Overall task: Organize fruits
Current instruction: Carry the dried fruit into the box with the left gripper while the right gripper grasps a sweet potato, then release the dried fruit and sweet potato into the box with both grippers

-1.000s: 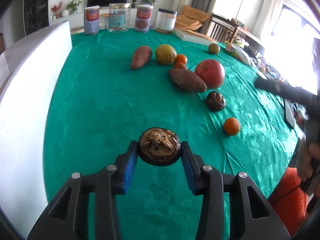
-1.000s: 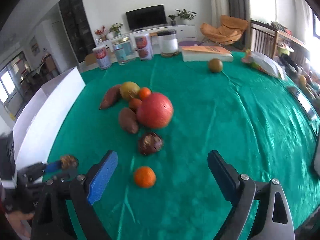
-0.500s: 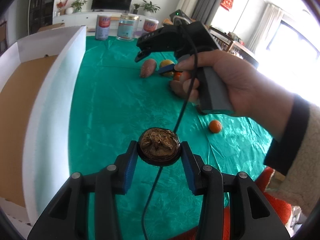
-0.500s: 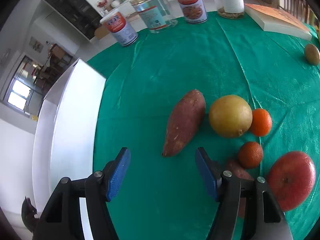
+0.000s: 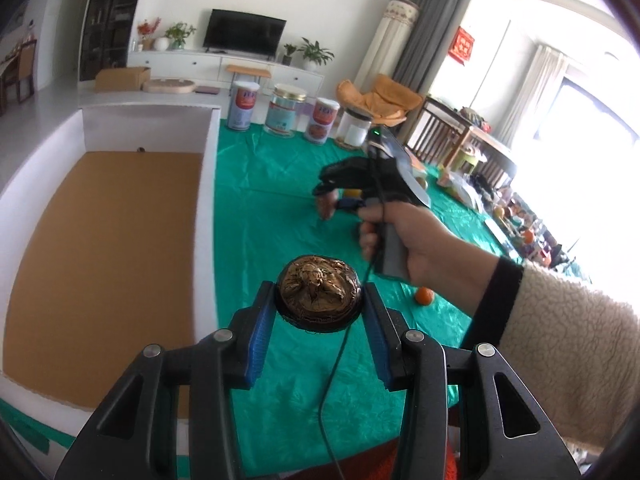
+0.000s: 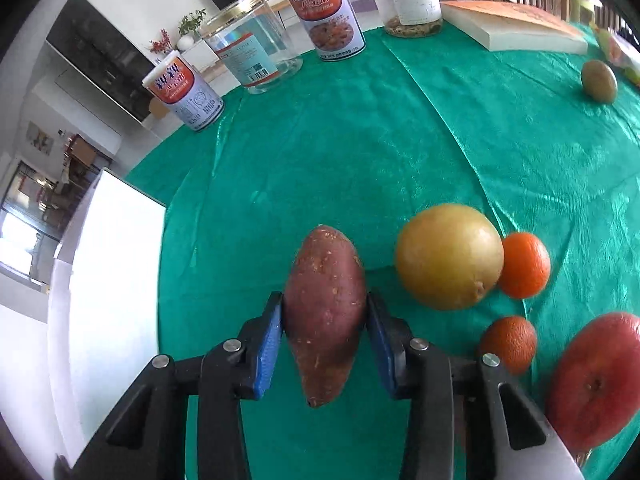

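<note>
My left gripper (image 5: 319, 300) is shut on a dark brown wrinkled fruit (image 5: 318, 286), held in the air above the green tablecloth, just right of the white box (image 5: 208, 200). In the right wrist view my right gripper (image 6: 324, 314) points down at a reddish sweet potato (image 6: 324, 272) lying on the cloth. Its jaws are closing, with the sweet potato between them and both blue pads against its sides. In the left wrist view a hand (image 5: 416, 240) in a fleecy sleeve holds that right gripper (image 5: 334, 200) farther across the table.
Right of the sweet potato lie a yellow round fruit (image 6: 448, 256), two small oranges (image 6: 524, 264), a red apple (image 6: 596, 380) and, farther off, a kiwi (image 6: 598, 80). Cans and jars (image 6: 324, 20) and a book (image 6: 516, 28) line the far edge. Another orange (image 5: 424, 295) lies near the table's front edge.
My left gripper has risen and swung toward the white box with the brown fruit. My right gripper has travelled to the sweet potato, dropped over it and narrowed its jaws onto it.
</note>
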The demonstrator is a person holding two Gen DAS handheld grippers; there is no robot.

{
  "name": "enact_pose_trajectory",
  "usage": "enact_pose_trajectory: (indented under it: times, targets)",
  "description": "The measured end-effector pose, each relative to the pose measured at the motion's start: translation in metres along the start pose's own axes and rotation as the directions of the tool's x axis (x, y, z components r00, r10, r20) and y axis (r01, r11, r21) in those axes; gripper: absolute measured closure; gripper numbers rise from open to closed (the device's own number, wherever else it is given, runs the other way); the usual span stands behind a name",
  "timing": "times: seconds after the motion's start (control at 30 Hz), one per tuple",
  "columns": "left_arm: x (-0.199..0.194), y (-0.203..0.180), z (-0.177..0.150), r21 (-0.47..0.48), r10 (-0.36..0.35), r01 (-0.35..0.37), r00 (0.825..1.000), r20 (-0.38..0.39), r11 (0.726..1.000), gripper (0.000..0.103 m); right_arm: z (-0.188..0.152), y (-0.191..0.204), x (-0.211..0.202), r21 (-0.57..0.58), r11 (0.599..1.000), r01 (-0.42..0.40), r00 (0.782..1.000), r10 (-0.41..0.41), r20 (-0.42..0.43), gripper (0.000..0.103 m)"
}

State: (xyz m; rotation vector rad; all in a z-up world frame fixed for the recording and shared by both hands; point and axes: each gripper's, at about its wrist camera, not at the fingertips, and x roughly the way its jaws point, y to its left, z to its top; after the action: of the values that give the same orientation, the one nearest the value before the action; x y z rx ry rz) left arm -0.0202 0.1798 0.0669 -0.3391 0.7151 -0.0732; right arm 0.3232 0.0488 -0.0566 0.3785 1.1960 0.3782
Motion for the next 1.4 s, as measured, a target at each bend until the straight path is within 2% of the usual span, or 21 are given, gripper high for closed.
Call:
enact_pose_trajectory:
  times: [0.07,0.17,0.23,0.33,0.4,0.47,0.5,0.63,0.73,0.8,0.87,0.93,0.97,1.0,1.07,1.13,1.17,1.27,1.33,1.4]
  targets:
    - [-0.01,0.016,0.01,-0.034,0.024,-0.023,0.999,0.022,0.999,0.059,-0.009,-0.004,-0.015,0.048,0.988,-0.147,0.989,0.148,-0.014,0.062]
    - [-0.027,0.043,0.021,-0.084,0.097,-0.091,0.993,0.067,0.992,0.059,-0.031,0.003,-0.036,0.122,0.932,-0.341,0.937,0.348,-0.041,0.062]
    - [-0.032,0.061,0.025,-0.103,0.177,-0.168,0.981,0.078,0.98,0.059,-0.048,0.03,-0.052,0.07,0.904,-0.422,0.902,0.427,-0.07,0.062]
    - [-0.026,0.093,0.02,-0.139,0.29,-0.282,0.956,0.04,0.949,0.059,-0.086,0.098,-0.076,-0.092,0.854,-0.512,0.854,0.495,-0.16,0.062]
    - [-0.02,0.112,0.012,-0.158,0.354,-0.35,0.935,-0.003,0.923,0.059,-0.118,0.149,-0.082,-0.201,0.81,-0.551,0.829,0.504,-0.242,0.062]
    - [-0.015,0.131,0.001,-0.172,0.399,-0.401,0.916,-0.044,0.9,0.059,-0.154,0.193,-0.077,-0.3,0.771,-0.562,0.821,0.474,-0.318,0.062]
    - [-0.015,0.14,-0.002,-0.176,0.417,-0.42,0.907,-0.06,0.89,0.059,-0.169,0.211,-0.07,-0.343,0.757,-0.556,0.824,0.448,-0.346,0.062]
    - [-0.008,0.163,-0.017,-0.186,0.468,-0.481,0.877,-0.113,0.857,0.059,-0.215,0.254,-0.028,-0.457,0.75,-0.479,0.864,0.312,-0.394,0.062]
    - [-0.011,0.176,-0.025,-0.197,0.473,-0.492,0.871,-0.137,0.848,0.058,-0.235,0.269,-0.004,-0.542,0.739,-0.4,0.902,0.214,-0.375,0.062]
    - [-0.014,0.177,-0.027,-0.192,0.484,-0.502,0.865,-0.133,0.844,0.055,-0.239,0.274,-0.006,-0.567,0.734,-0.374,0.917,0.203,-0.343,0.059]
    - [-0.017,0.173,-0.025,-0.176,0.502,-0.516,0.857,-0.118,0.838,0.035,-0.234,0.275,-0.014,-0.57,0.729,-0.379,0.92,0.233,-0.314,0.055]
    - [-0.023,0.166,-0.024,-0.17,0.526,-0.533,0.846,-0.084,0.829,0.023,-0.23,0.268,-0.035,-0.578,0.73,-0.365,0.93,0.259,-0.261,0.05]
    - [-0.027,0.162,-0.023,-0.168,0.528,-0.531,0.847,-0.062,0.831,0.019,-0.223,0.261,-0.045,-0.581,0.732,-0.357,0.934,0.272,-0.231,0.046]
    - [-0.029,0.157,-0.021,-0.166,0.522,-0.521,0.852,-0.043,0.837,0.018,-0.214,0.247,-0.057,-0.584,0.735,-0.345,0.938,0.282,-0.199,0.044]
    - [-0.029,0.142,-0.016,-0.159,0.492,-0.487,0.871,-0.012,0.859,0.016,-0.203,0.218,-0.085,-0.595,0.746,-0.299,0.95,0.289,-0.116,0.033]
    - [-0.026,0.121,-0.011,-0.128,0.459,-0.453,0.888,0.018,0.882,0.012,-0.195,0.185,-0.107,-0.597,0.77,-0.223,0.964,0.264,-0.019,0.022]
    - [-0.022,0.109,-0.007,-0.1,0.451,-0.446,0.892,0.035,0.889,0.009,-0.192,0.165,-0.118,-0.595,0.782,-0.182,0.969,0.245,0.025,0.018]
    - [-0.014,0.074,0.003,-0.019,0.408,-0.408,0.908,0.09,0.913,0.007,-0.192,0.093,-0.143,-0.587,0.809,0.008,0.976,0.121,0.18,0.018]
    - [-0.007,0.055,0.009,0.027,0.376,-0.381,0.919,0.117,0.924,0.007,-0.195,0.035,-0.158,-0.548,0.823,0.149,0.963,0.005,0.269,0.017]
    - [0.002,0.039,0.013,0.06,0.36,-0.371,0.922,0.139,0.927,0.006,-0.197,-0.025,-0.164,-0.468,0.841,0.271,0.939,-0.124,0.32,0.014]
